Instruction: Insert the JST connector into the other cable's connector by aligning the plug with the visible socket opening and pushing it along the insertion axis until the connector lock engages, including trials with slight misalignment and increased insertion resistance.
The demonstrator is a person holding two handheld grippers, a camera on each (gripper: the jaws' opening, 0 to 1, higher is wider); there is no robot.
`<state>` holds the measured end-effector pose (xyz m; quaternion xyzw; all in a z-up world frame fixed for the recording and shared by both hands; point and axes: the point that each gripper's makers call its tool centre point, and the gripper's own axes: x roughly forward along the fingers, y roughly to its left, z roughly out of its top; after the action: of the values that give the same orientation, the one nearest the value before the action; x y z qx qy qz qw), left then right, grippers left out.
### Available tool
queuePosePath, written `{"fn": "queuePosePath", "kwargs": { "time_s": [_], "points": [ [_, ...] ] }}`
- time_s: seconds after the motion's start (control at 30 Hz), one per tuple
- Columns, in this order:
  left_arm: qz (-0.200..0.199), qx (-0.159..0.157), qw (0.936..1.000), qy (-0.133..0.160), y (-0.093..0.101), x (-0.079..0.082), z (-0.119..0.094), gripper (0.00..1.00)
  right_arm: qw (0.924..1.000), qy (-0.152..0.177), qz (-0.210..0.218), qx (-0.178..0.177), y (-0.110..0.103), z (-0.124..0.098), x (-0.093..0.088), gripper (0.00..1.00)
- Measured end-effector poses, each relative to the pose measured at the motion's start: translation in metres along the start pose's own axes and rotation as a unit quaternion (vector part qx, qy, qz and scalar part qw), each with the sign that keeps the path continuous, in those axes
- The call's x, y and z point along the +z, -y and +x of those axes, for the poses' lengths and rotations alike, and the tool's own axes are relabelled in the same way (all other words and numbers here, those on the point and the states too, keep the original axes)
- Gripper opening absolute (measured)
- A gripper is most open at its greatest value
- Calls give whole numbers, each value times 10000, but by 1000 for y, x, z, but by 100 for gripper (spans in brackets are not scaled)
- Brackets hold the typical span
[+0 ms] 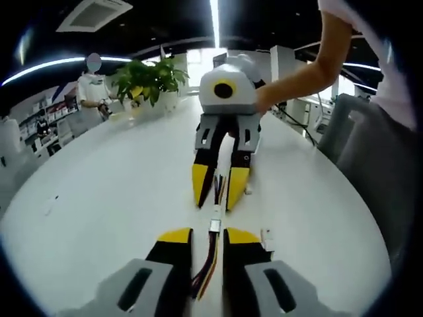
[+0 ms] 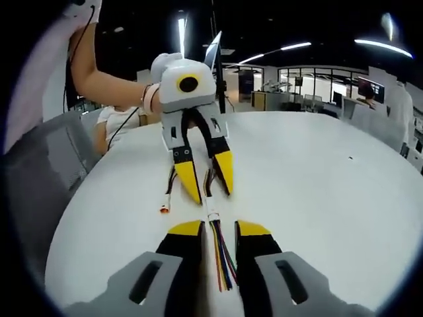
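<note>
Left gripper view first: your left gripper point(image 1: 207, 234) has its jaws set narrowly apart around a bundle of coloured wires point(image 1: 210, 261), though whether they pinch it you cannot tell. The small white JST connector point(image 1: 215, 225) sits just ahead of those tips, and just beyond it the right gripper point(image 1: 221, 193) points back at you with its cable point(image 1: 219, 185) between its jaws. Expect these parts to be feather-light, the wires limp and the plastic housing easily cracked, so hold close behind the connector, not far down the wires. Right gripper view: your right gripper point(image 2: 219, 228) straddles its multicoloured wires point(image 2: 222, 261), grip unclear; beside the connector point(image 2: 213, 216) lies a spare orange-tipped lead point(image 2: 164, 209). No writing is legible.
</note>
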<state>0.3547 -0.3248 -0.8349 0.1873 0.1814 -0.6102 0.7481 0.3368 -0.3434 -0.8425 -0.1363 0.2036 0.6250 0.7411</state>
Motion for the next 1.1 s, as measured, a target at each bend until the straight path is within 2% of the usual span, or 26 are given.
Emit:
{"fn": "queuePosePath", "kwargs": {
  "time_s": [0.1, 0.17, 0.27, 0.5, 0.67, 0.83, 0.97, 1.1],
  "points": [
    [-27, 95, 9999, 41, -1, 3, -6, 17, 10000, 40, -5, -88, 1, -4, 6, 18],
    [8, 216, 9997, 61, -3, 3, -9, 25, 9998, 157, -12, -123, 2, -7, 15, 18],
    [-22, 242, 9997, 79, -1, 5, -14, 27, 9995, 239, -43, -204, 3, -9, 23, 20],
    [-118, 409, 9990, 154, 4, 10, -24, 35, 9997, 88, -56, -229, -5, -14, 21, 25],
    [-66, 460, 9988, 179, 17, 16, -31, 35, 9995, 99, -169, -253, -16, -23, 26, 25],
    [-81, 623, 9978, 208, 21, 19, -41, 35, 9991, 147, -272, -294, -25, -32, 32, 24],
    [-66, 730, 9971, 202, 22, 20, -46, 35, 9987, 85, -350, -363, -18, -36, 26, 29],
    [-90, 700, 9970, 306, 29, 26, -50, 37, 9987, 146, -351, -338, -25, -43, 28, 29]
  ]
}}
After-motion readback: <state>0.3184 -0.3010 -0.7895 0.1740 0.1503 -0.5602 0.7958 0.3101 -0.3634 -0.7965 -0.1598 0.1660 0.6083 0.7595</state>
